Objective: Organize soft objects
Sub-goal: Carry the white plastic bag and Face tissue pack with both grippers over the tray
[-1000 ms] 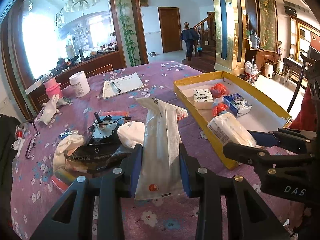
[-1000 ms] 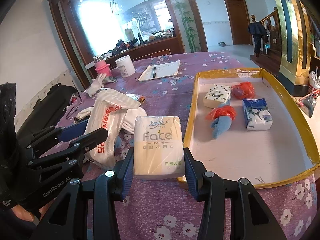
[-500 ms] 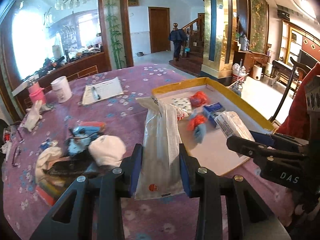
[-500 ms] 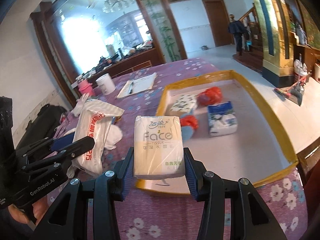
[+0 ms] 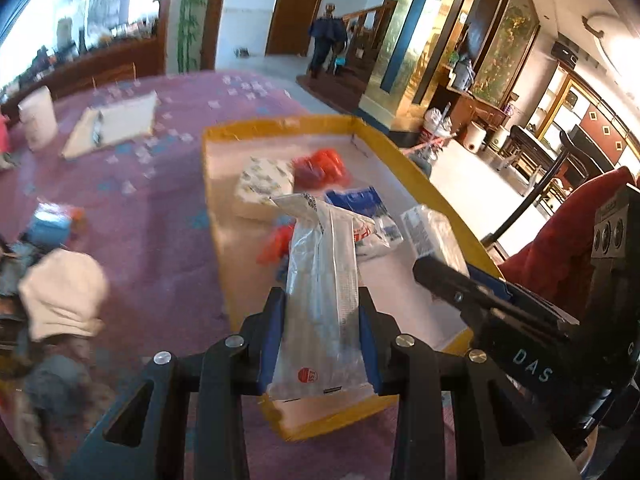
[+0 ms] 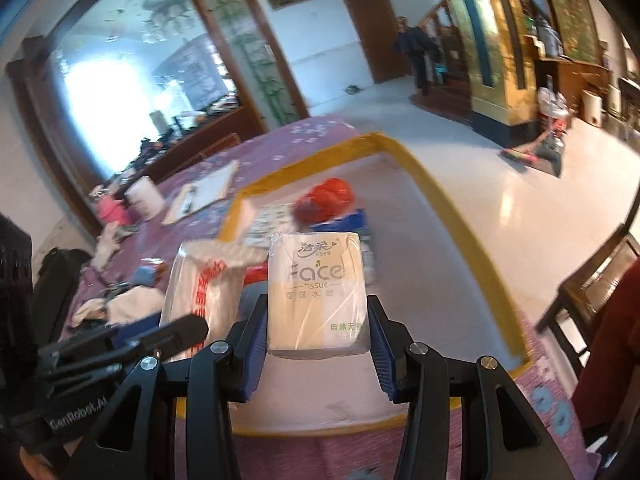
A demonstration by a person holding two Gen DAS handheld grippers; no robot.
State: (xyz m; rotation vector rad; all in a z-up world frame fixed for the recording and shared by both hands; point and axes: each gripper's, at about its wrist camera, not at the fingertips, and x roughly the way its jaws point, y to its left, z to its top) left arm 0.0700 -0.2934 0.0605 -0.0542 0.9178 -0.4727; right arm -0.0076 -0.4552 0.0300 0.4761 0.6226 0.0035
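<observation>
My left tongs point(image 5: 322, 332) are clamped on a long white plastic pack point(image 5: 324, 280), and my right tongs point(image 6: 316, 340) are clamped on a cream Face tissue pack point(image 6: 318, 292). A second ago both packs hung over the purple counter point(image 5: 140, 216), short of the yellow-rimmed tray point(image 5: 424, 184); now both hang above the tray's white floor, inside its near edge, the plastic pack toward the near left corner and the tissue pack just to its right. Neither grip has altered on the way. Already lying in the tray toward its far left corner are a patterned tissue pack point(image 5: 262, 186), an orange bundle point(image 5: 324, 166) and a blue-and-white pack point(image 5: 360, 206); the views are blurred, so I may be misreading how closely those three touch. I judge the carrying is nearly over, and what remains is to lower and let go on the bare floor near me. A white cloth lump point(image 5: 62, 294) and other clutter near the counter's left edge are not yet sorted.
</observation>
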